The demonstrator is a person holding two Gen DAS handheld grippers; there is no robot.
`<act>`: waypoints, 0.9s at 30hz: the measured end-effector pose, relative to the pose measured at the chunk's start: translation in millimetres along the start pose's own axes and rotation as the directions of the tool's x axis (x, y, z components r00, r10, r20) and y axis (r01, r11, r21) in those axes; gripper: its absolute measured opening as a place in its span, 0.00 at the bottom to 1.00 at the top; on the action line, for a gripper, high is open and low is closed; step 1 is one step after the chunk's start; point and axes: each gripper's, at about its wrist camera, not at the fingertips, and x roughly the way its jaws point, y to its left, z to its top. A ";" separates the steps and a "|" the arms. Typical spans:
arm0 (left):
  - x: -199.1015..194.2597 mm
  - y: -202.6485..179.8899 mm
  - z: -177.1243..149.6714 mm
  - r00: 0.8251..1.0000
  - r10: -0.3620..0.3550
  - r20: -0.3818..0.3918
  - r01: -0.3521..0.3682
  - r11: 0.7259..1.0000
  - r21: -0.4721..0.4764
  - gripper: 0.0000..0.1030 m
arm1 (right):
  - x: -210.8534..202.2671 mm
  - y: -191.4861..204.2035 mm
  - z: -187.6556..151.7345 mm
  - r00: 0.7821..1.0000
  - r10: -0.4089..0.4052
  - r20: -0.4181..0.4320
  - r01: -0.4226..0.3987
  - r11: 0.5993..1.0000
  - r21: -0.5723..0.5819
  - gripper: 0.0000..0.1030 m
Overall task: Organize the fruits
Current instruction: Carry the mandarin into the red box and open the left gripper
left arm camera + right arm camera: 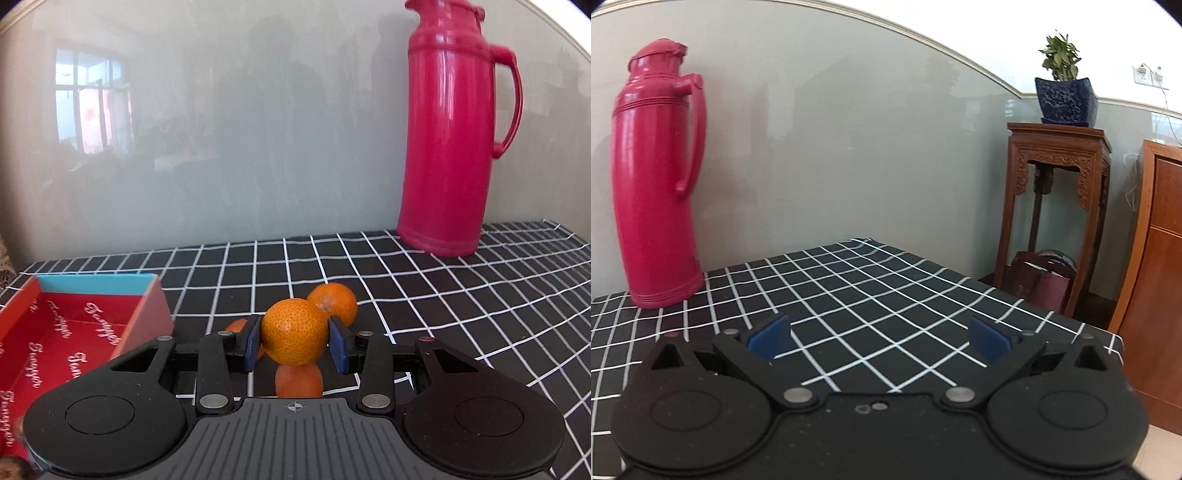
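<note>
Gripping: left gripper (294, 341) clamps round orange mandarin (294, 331) between blue pads, over checked black tablecloth (461, 295). Right gripper (880, 338) gapes, holding nothing. Advice: lift clear of neighbouring mandarins (334, 301), carry level, lower inside red cardboard box (55, 332) leftward.

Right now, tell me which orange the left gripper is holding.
The front orange, clamped between the left gripper's blue pads. Another orange sits behind it on the tablecloth, and two more are partly hidden below.
</note>
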 end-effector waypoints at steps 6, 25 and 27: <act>-28.1 16.8 3.2 0.999 0.006 0.032 -0.006 1.000 0.006 0.38 | -11.2 18.6 3.1 0.999 0.042 0.011 -0.042 0.999 -0.011 1.00; -89.0 107.1 -13.7 0.990 0.123 0.076 -0.119 0.992 -0.050 0.38 | -53.1 93.9 6.1 0.981 0.193 0.020 -0.192 0.980 -0.044 1.00; -92.6 115.7 -18.3 0.988 0.139 0.072 -0.135 0.989 -0.054 0.38 | -57.7 102.8 5.6 0.977 0.212 0.021 -0.211 0.976 -0.048 1.00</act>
